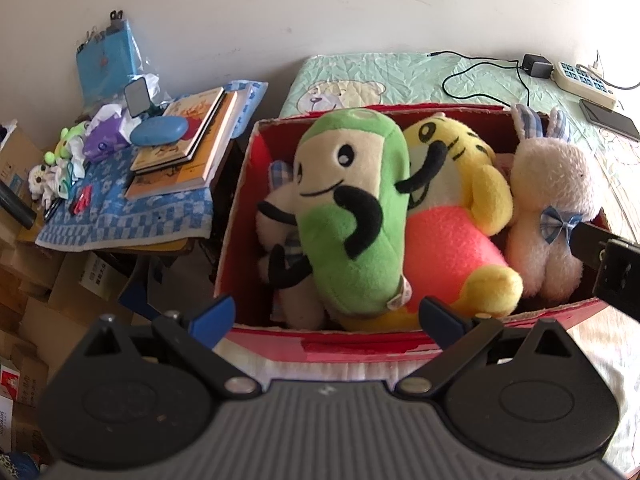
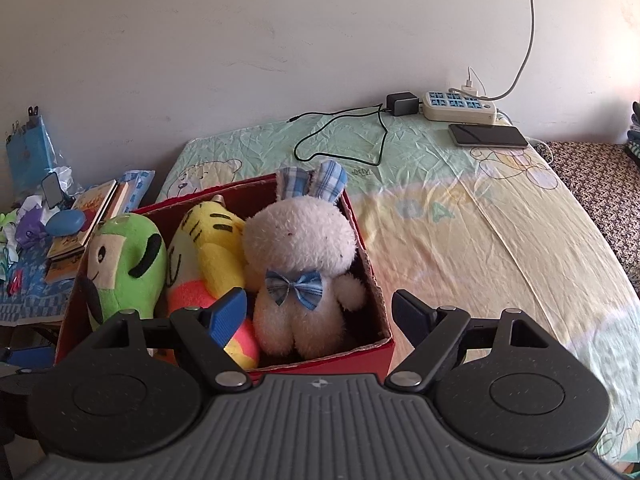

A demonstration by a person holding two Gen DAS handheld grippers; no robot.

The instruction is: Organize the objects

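A red cardboard box (image 1: 360, 346) (image 2: 360, 356) stands on the bed and holds several plush toys. A green plush (image 1: 352, 216) (image 2: 128, 264) lies at the left, a yellow tiger plush (image 1: 452, 200) (image 2: 208, 256) in the middle, a white bunny with a blue bow (image 1: 548, 216) (image 2: 300, 272) at the right. A further pale plush (image 1: 276, 216) lies under the green one. My left gripper (image 1: 326, 320) is open and empty at the box's near wall. My right gripper (image 2: 318, 312) is open and empty just before the bunny.
A side table (image 1: 132, 208) at the left carries books (image 1: 188, 140), a blue case (image 1: 160, 130) and small clutter. A power strip (image 2: 460, 106), charger cable (image 2: 340, 132) and phone (image 2: 488, 135) lie on the bed (image 2: 480, 240) near the wall. Cardboard boxes (image 1: 36, 320) stack below left.
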